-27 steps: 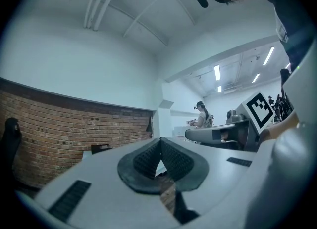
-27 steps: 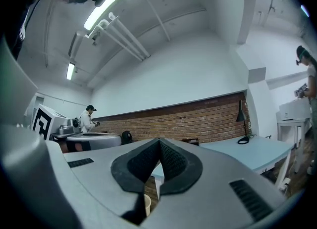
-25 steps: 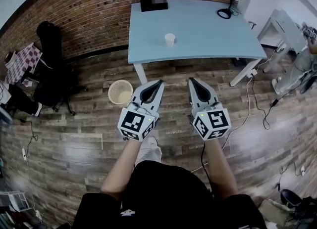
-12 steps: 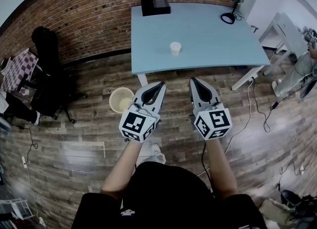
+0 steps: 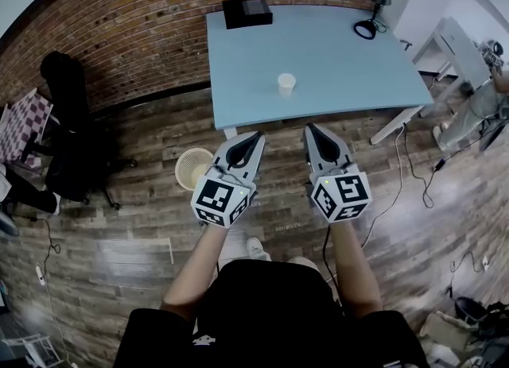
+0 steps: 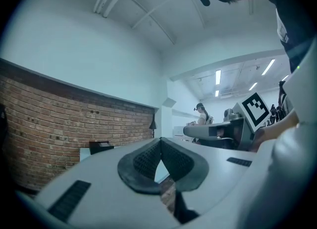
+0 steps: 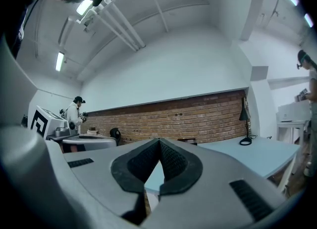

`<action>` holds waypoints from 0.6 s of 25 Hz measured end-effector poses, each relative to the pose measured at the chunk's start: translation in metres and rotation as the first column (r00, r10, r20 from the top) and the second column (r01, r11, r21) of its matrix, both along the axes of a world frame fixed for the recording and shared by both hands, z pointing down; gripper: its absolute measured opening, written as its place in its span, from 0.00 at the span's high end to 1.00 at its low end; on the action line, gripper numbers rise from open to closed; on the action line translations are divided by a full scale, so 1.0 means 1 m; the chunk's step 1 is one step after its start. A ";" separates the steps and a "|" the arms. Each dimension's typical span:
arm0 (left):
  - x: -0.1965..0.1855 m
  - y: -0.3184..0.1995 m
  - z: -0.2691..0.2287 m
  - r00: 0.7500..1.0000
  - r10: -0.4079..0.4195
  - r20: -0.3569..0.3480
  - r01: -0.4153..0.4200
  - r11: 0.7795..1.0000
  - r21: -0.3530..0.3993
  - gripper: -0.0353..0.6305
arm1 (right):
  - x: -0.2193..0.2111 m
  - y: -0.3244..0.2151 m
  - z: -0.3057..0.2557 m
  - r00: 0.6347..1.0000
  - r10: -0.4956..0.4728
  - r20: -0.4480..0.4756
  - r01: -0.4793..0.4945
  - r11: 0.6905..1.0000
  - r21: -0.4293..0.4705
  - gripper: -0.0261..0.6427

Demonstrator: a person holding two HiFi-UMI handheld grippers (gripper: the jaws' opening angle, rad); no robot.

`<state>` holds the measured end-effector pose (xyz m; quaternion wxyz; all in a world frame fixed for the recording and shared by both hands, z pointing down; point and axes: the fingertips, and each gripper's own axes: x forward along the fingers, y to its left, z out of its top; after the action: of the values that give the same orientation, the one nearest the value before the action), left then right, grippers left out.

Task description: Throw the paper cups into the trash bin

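Paper cup (image 5: 286,83): a single white cup stood upright on the light blue table (image 5: 342,56), near the table's front edge and well apart from both grippers.
Trash bin (image 5: 193,167): a pale, round, open-topped basket stood on the wooden floor (image 5: 119,223) by the table's near-left corner; in the head view, the left gripper's body overlapped its right rim.
Left gripper (image 5: 256,134): it was held level and pointed toward the table. Its dark ribbed pads met at the tips, with nothing between them.
Right gripper (image 5: 311,129): it was held level beside the left one and parallel to it. Its jaws were likewise closed tip to tip and empty.
Marker cubes: one sat at the rear of each gripper, above the person's wrists, the left cube (image 5: 219,202) and the right cube (image 5: 342,196).
Black box (image 5: 247,12): it lay at the table's far-left corner, against the brick wall (image 5: 143,32).
Desk lamp (image 5: 374,9): black, it stood at the table's far-right corner, with its round base on the tabletop.
Black chair (image 5: 67,120): it stood on the floor at the left, near the wall.
White cable (image 5: 409,176): it trailed across the floor to the right of the table.
Bystander (image 5: 485,96): a person was partly visible at the right edge.
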<state>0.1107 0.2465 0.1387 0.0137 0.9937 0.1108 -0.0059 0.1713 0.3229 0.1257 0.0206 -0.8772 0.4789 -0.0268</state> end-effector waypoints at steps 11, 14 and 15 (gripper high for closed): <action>-0.002 -0.039 0.009 1.000 -0.001 -0.002 0.001 0.999 -0.033 0.93 | 0.002 -0.033 0.010 1.000 0.018 0.014 -0.017 0.999 -0.032 0.96; -0.003 -0.049 0.011 1.000 -0.014 0.005 0.014 0.999 -0.042 0.93 | 0.006 -0.040 0.010 1.000 0.015 0.011 -0.014 0.999 -0.037 0.96; -0.002 -0.052 0.012 1.000 -0.019 0.006 0.020 0.999 -0.042 0.93 | 0.008 -0.041 0.010 1.000 0.013 0.010 -0.013 0.999 -0.037 0.96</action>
<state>0.1084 0.1941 0.1502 0.0349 0.9943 0.1009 -0.0057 0.1791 0.2814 0.1360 0.0068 -0.8805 0.4724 -0.0399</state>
